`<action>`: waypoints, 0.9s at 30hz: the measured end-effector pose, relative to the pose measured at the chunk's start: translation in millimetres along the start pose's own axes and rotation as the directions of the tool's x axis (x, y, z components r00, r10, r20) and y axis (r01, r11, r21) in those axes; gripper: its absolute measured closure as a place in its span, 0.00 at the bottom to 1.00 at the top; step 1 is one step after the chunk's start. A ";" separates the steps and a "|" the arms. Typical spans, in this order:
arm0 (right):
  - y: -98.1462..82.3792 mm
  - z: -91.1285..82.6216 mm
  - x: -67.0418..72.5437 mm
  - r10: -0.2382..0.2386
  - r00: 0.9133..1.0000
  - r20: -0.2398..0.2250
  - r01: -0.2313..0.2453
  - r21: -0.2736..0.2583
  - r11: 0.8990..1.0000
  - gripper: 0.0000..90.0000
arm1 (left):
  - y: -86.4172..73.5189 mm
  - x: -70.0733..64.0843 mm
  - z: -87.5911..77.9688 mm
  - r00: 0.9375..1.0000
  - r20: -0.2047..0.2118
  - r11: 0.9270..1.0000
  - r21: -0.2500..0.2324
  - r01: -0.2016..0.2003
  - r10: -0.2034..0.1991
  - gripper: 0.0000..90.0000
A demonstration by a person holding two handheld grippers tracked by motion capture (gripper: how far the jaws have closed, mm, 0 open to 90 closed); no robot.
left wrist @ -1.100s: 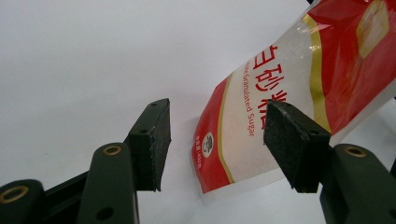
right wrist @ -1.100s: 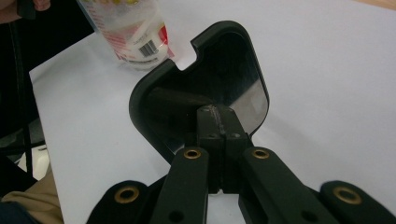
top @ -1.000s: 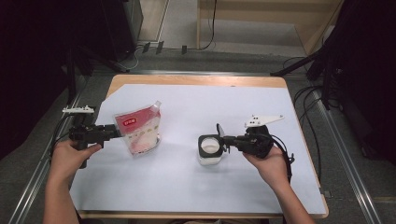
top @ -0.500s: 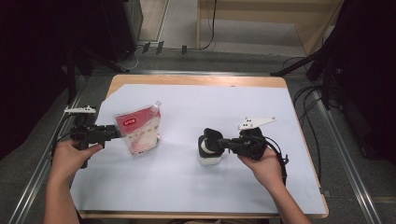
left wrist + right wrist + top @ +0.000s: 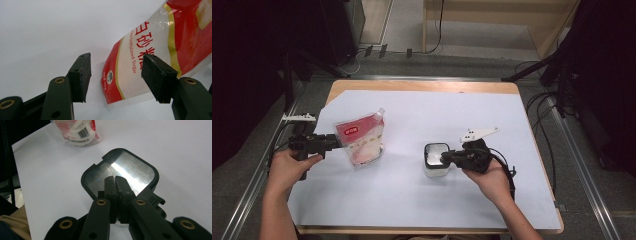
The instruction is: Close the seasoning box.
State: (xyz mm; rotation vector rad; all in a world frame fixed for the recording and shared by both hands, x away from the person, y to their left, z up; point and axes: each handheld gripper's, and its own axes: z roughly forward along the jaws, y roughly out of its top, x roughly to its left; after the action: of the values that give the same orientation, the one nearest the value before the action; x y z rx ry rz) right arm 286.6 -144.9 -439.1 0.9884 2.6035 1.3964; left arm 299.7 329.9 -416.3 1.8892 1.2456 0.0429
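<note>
Since a second ago the right gripper [image 5: 446, 158] has shifted slightly and tilted toward the lidded container [image 5: 436, 159], while the left gripper [image 5: 334, 141] and the sugar pouch [image 5: 361, 141] have kept their places.

The table [image 5: 422, 86] is wooden and covered by a white sheet [image 5: 452, 120]; around it lie grey floor, dark equipment and loose cables [image 5: 542, 100].

There are two grippers, one pouch and one container.

The pouch stands upright, red and clear with white granules inside, printed with red lettering and a gold band. In the left gripper view its lower corner [image 5: 120, 85] lies between the two pads, which stand apart on either side without pressing it; the pouch reaches up and away past the right-hand pad [image 5: 156, 75].

The container is small and squarish with rounded corners, its black-rimmed lid [image 5: 125, 173] shiny and reflective. In the right gripper view the jaws are closed together, pads touching, their tips over the near half of the lid; whether they rest on it cannot be told. Beyond the jaws, at upper left, the pouch's barcode side [image 5: 78, 131] shows.
</note>
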 end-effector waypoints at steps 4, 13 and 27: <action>-0.3 -5.8 -3.0 0.001 1.000 0.011 -0.001 -0.018 1.000 0.95 | -0.1 0.3 1.3 1.000 0.000 1.000 0.004 0.001 -0.001 0.47; -4.0 -25.1 -19.9 0.023 0.998 0.054 -0.020 -0.062 0.998 0.86 | -0.3 0.2 4.5 1.000 -0.002 1.000 0.005 -0.002 0.002 0.47; -21.0 -46.3 -52.7 0.067 0.988 0.139 -0.052 -0.108 0.993 0.65 | -0.4 2.3 8.5 1.000 -0.010 1.000 0.011 -0.001 0.001 0.45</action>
State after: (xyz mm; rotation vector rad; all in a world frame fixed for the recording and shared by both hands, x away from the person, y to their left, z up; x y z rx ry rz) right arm 303.6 -216.0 -441.2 1.1161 2.3937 1.4014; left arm 304.4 326.4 -422.9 1.9015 1.2536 0.0465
